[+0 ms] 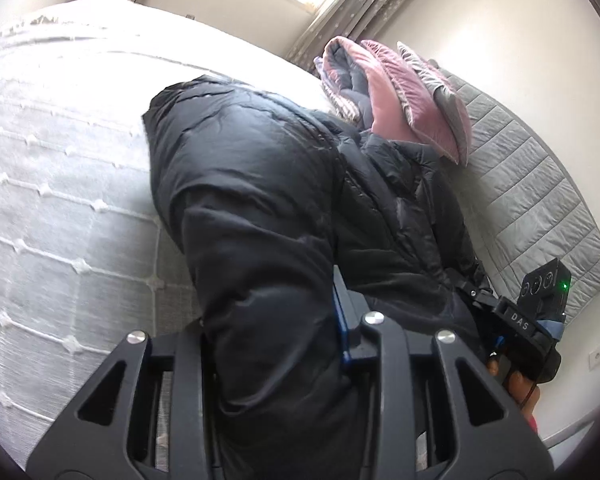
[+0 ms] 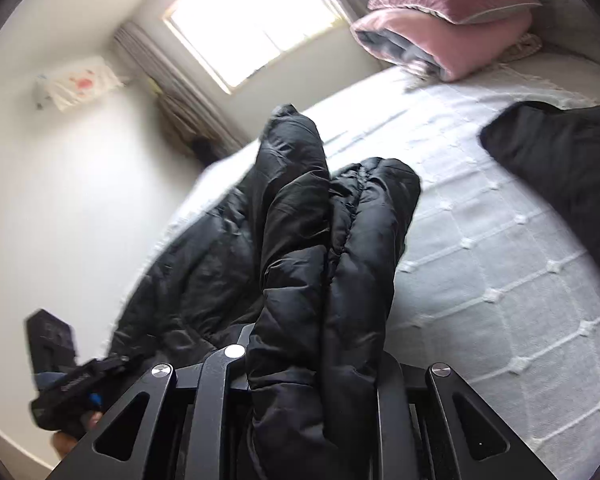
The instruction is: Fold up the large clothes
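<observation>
Black puffer jacket (image 1: 260, 184) draped over the white bedspread (image 1: 60, 168), one end hauled up off the bed. Gripped at two spots along the near edge, most likely so the whole width could be carried over in a single fold instead of dragging. Padding bunched into thick rolls where pinched, rest sagging back onto the cover. Bulky and slippery by the look of it, hence the deep bite.

Left gripper (image 1: 276, 360): narrowed, clamped on a fat fold of the jacket, fabric filling the gap between the fingers. Right gripper (image 2: 312, 392): narrower again, pinching two rolled layers of the same jacket, seam running up between them. Both seen from the other side too, hand wrapped round the handle.

Pink and grey pillows (image 1: 404, 96) stacked by the headboard (image 1: 540, 200), touching the jacket's far end in the left view. Second dark garment (image 2: 560, 160) left lying apart on the bedspread, untouched.
</observation>
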A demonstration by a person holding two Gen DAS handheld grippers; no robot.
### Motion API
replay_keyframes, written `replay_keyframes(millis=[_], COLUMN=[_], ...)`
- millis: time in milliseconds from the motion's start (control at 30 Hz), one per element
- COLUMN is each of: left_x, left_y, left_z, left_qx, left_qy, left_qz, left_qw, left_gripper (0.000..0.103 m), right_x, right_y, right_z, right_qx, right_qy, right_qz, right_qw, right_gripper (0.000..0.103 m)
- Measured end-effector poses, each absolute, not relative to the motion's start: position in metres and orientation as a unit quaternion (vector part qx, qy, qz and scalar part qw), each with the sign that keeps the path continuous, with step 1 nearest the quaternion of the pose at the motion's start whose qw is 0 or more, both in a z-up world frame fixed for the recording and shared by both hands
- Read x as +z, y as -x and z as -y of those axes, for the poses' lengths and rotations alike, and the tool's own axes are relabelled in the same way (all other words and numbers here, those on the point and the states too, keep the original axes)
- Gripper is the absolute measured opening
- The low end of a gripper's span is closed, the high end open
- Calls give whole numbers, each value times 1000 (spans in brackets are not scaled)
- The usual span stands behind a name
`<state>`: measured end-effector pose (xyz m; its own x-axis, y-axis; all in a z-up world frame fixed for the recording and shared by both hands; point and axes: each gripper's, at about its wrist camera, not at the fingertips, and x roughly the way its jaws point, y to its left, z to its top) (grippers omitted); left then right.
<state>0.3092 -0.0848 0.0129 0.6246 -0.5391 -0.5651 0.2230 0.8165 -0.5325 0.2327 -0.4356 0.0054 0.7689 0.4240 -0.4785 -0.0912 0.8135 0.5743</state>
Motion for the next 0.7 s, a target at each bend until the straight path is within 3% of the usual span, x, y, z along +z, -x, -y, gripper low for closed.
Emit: replay_keyframes(millis=[433, 700], left_x=[87, 129], left_y=[-297, -305], left_z=[64, 102], left_qx=[-255, -274], left_qy=[214, 199], left_qz=[-292, -265], left_qw=[897, 903], left_gripper=[33, 33], right_x=[59, 105], right_y=[-220, -224], right_z=[428, 465], right_qx=[200, 209], right_qy=[-282, -286], right_qz=[-232, -191], right_qw=[909, 915], right_gripper=[18, 18])
